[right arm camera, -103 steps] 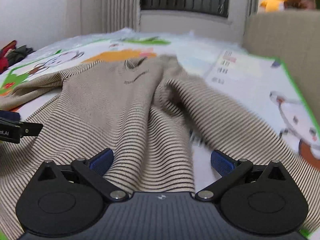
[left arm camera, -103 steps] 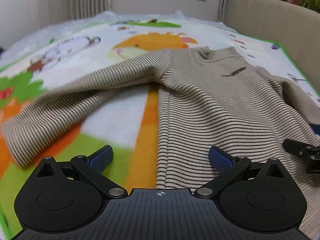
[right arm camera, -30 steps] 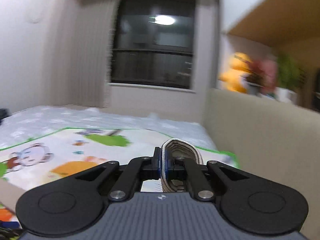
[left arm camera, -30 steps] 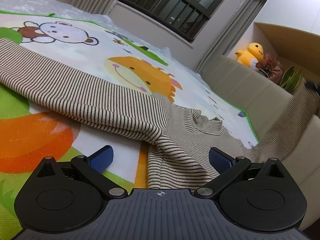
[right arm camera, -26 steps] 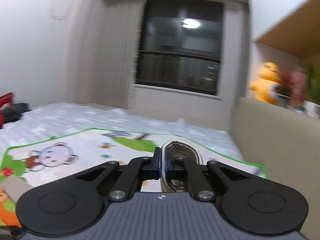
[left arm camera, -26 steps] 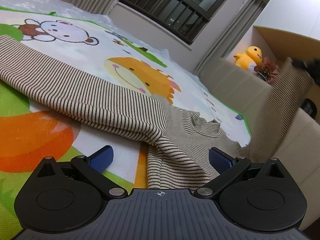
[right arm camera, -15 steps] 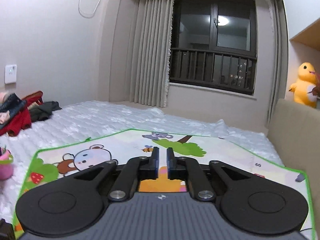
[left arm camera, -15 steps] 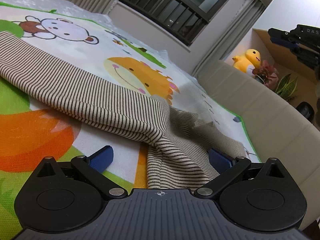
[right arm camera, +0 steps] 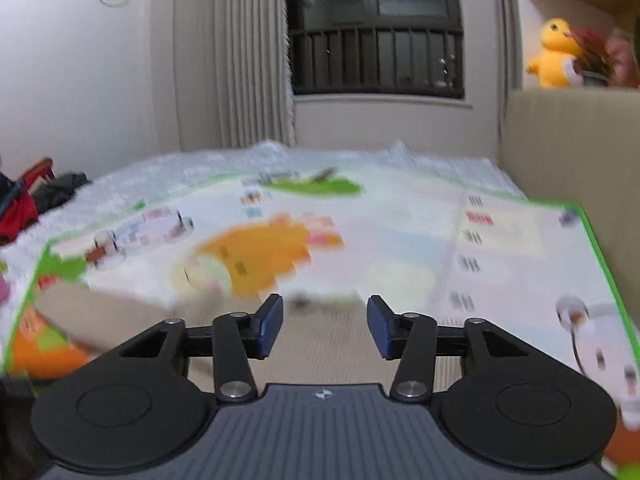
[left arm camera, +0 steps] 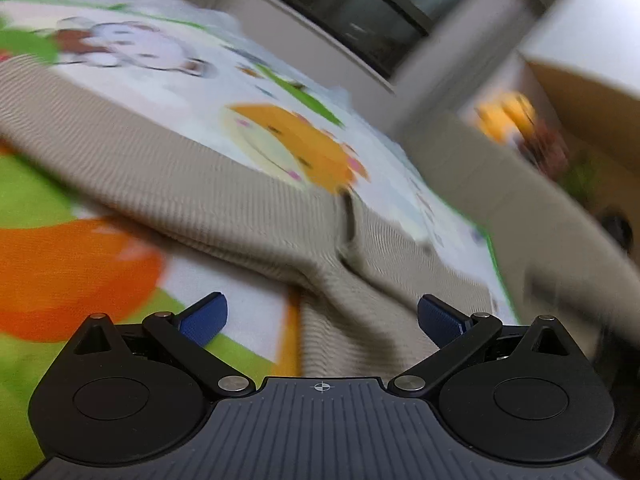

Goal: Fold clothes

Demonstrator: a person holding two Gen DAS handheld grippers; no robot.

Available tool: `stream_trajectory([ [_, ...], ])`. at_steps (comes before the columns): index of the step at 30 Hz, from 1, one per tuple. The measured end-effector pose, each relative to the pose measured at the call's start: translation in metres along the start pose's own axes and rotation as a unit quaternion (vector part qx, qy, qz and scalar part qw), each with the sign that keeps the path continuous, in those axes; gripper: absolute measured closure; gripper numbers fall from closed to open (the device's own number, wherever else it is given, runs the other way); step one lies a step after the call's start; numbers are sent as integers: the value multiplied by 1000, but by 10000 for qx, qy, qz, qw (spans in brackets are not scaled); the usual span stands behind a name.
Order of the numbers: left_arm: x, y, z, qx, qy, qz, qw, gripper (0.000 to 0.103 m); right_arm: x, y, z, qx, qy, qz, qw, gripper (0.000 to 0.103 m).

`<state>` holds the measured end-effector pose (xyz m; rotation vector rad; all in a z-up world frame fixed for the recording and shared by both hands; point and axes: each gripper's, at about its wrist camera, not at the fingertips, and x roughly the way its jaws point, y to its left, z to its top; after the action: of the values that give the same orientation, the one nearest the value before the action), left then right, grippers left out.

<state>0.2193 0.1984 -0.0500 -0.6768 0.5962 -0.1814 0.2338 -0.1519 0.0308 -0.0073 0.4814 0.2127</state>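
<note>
A beige sweater with thin dark stripes (left arm camera: 248, 204) lies on a cartoon play mat (left arm camera: 80, 256). One sleeve stretches away to the left in the left wrist view; the body lies under and ahead of my left gripper (left arm camera: 322, 314), which is open and empty, low over the fabric. Both views are blurred by motion. My right gripper (right arm camera: 325, 326) is open and empty, held above the sweater (right arm camera: 328, 344); the left sleeve (right arm camera: 100, 312) shows at its left.
A beige headboard (right arm camera: 568, 140) borders the mat (right arm camera: 400, 240) on the right, with a yellow plush duck (right arm camera: 554, 52) and a plant on top. Dark clothes (right arm camera: 32, 200) lie at the far left. A window (right arm camera: 376, 28) and curtains stand behind.
My right gripper has let go of the sweater cuff, opened and tilted down toward the mat. The lifted right sleeve has dropped onto the sweater body. My left gripper is moving; its view is blurred.
</note>
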Motion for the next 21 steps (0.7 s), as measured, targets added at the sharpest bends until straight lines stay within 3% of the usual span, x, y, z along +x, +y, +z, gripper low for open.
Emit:
stream_trajectory([
  [3, -21, 28, 27, -905, -585, 919, 9899, 0, -3, -16, -43, 170, 200, -178, 9995, 49],
  [5, -28, 45, 45, -1231, -717, 1432, 9794, 0, -1, -26, -65, 403, 378, -280, 9981, 49],
  [8, -26, 50, 68, -974, -803, 2171, 9680, 0, 1, -40, -85, 842, 411, -274, 9952, 46],
  [10, -20, 48, 77, -596, -933, 2761, 9547, 0, 0, -44, -89, 988, 365, -207, 9942, 35],
  [11, -15, 51, 80, -451, -916, 2963, 9496, 0, -1, -46, -91, 1061, 342, -173, 9936, 34],
  [16, -4, 48, 70, 87, -843, 3211, 9433, 4, 0, -57, -95, 1349, 381, 20, 9901, 30],
  [21, 8, 37, 66, 672, -866, 3455, 9320, 38, 3, -60, -93, 1477, 354, 120, 9883, 28],
])
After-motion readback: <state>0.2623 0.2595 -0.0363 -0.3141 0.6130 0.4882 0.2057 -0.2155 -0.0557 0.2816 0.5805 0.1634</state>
